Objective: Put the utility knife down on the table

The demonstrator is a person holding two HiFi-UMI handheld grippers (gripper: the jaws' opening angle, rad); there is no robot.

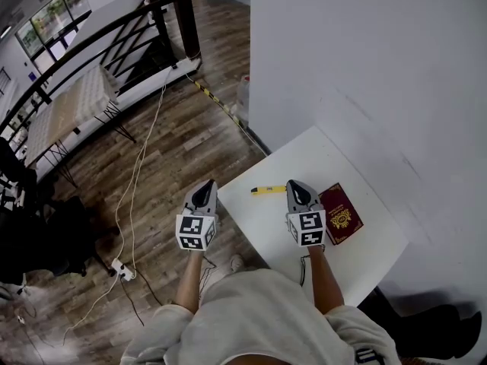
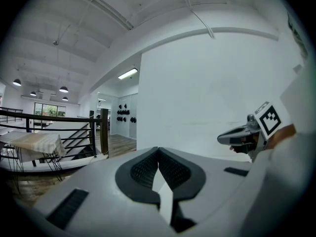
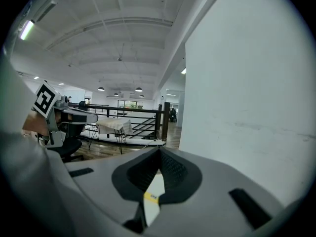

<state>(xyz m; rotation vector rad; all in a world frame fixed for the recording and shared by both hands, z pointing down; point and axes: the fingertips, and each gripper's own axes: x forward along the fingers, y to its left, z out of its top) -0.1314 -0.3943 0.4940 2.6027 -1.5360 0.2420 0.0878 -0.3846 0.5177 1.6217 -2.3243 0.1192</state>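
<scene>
The yellow utility knife (image 1: 267, 191) lies flat on the white table (image 1: 262, 230), near its far left corner. My right gripper (image 1: 296, 189) hovers just right of the knife's end, jaws shut with nothing between them. In the right gripper view the jaws (image 3: 159, 150) meet at the tip, and a bit of the yellow knife (image 3: 151, 196) shows through the lower gap. My left gripper (image 1: 204, 191) is held over the floor just off the table's left edge. Its jaws (image 2: 158, 149) are closed and empty.
A dark red passport (image 1: 340, 214) lies on the table right of the right gripper. A white wall (image 1: 365, 67) runs behind the table. Cables and a power strip (image 1: 122, 268) lie on the wooden floor at left. Further off are a black railing (image 1: 99, 40) and a cloth-covered table (image 1: 72, 105).
</scene>
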